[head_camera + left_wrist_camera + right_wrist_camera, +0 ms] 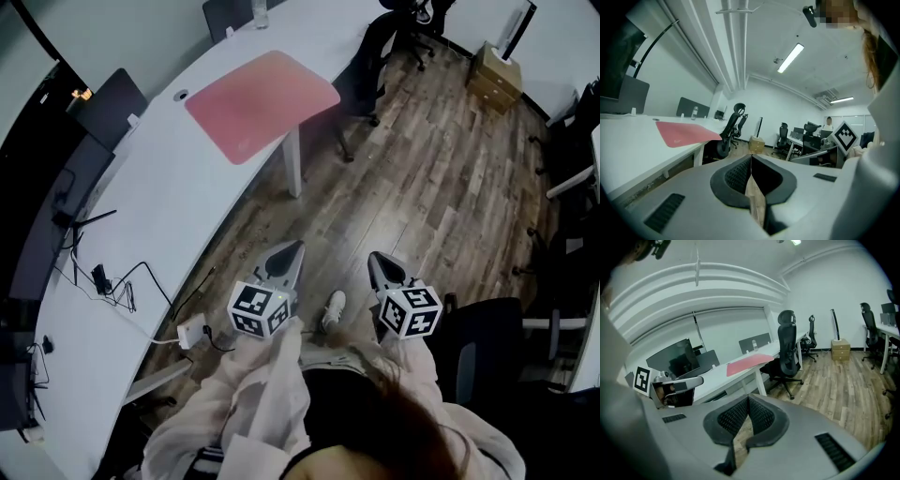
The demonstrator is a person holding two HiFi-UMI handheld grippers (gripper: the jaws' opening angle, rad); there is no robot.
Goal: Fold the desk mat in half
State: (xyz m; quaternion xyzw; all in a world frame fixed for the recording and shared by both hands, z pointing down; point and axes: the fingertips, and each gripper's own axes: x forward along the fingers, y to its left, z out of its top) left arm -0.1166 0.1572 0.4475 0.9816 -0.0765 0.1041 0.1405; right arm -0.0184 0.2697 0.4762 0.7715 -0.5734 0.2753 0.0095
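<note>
Pointing forward over the floor (441, 169), left gripper (294, 251) and right gripper (376, 262) (both shut, empty), desk mat (262, 103) well ahead.

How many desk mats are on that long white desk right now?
1. The pink desk mat lies flat toward the far end of the white desk; the desk's near end is out of frame.

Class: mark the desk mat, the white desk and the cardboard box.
desk mat (262, 103), head view, its middle.
white desk (159, 216), head view, bare top.
cardboard box (494, 70), head view, its top.
</note>
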